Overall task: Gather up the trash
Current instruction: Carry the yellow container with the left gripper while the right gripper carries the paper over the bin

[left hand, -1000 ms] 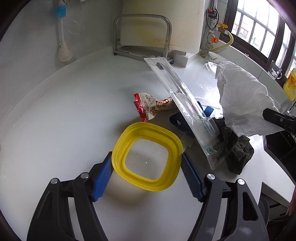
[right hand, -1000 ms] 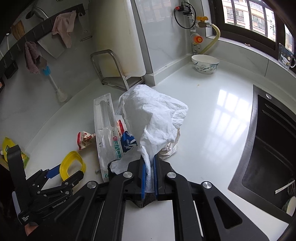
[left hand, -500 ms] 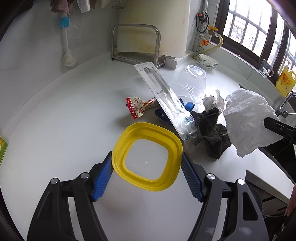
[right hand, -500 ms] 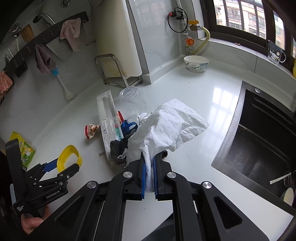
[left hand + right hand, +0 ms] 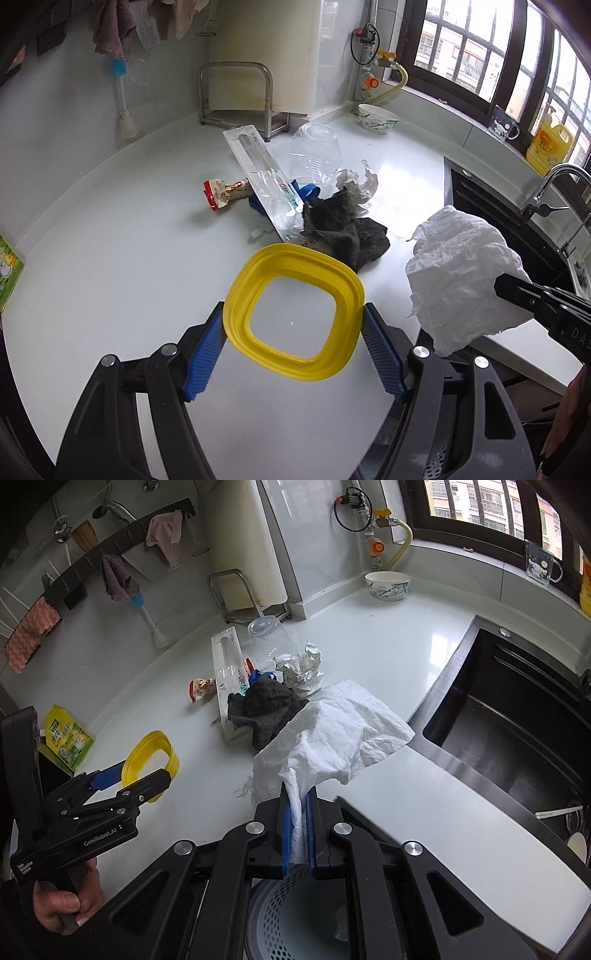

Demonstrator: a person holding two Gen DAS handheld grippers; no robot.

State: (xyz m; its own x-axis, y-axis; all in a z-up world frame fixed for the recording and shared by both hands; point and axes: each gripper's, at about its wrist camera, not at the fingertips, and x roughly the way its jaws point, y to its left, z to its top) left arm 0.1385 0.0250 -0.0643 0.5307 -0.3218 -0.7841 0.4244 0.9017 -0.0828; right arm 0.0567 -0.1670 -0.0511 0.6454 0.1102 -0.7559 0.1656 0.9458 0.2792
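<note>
Both of my loads have come off the pile and back toward the near edge of the white countertop [image 5: 110,258]. A second ago the crumpled white paper sheet [image 5: 332,734] hung right over the heap; now it hangs past the counter edge, above a grey perforated bin [image 5: 291,919] that shows below my right gripper [image 5: 297,830]. That gripper's blue pads [image 5: 283,830] are pressed together on a pinch of the paper. My left gripper [image 5: 293,354] has its pads spread wide, clamped on either side of the yellow rounded-square plastic ring [image 5: 293,310], which has likewise been drawn away from the pile and lifted clear of the counter. I judge the carry is nearly done and the drop into the bin comes next, at least for the paper.

With the paper lifted away, more trash has come into sight: a dark grey rag [image 5: 340,232], a long clear plastic blister pack [image 5: 264,177], a red-and-white snack wrapper [image 5: 221,190], a crumpled foil wad [image 5: 303,668] and a clear plastic cup on its side [image 5: 316,155] all lie on the counter, so plenty remains to collect.

Only the right wrist view shows the bin (and the person's hand [image 5: 62,904] around my left handle). Only the left wrist view shows the ring squarely between my pads, seen through its open middle; from the right it is just a yellow loop at the gripper's tip.
</note>
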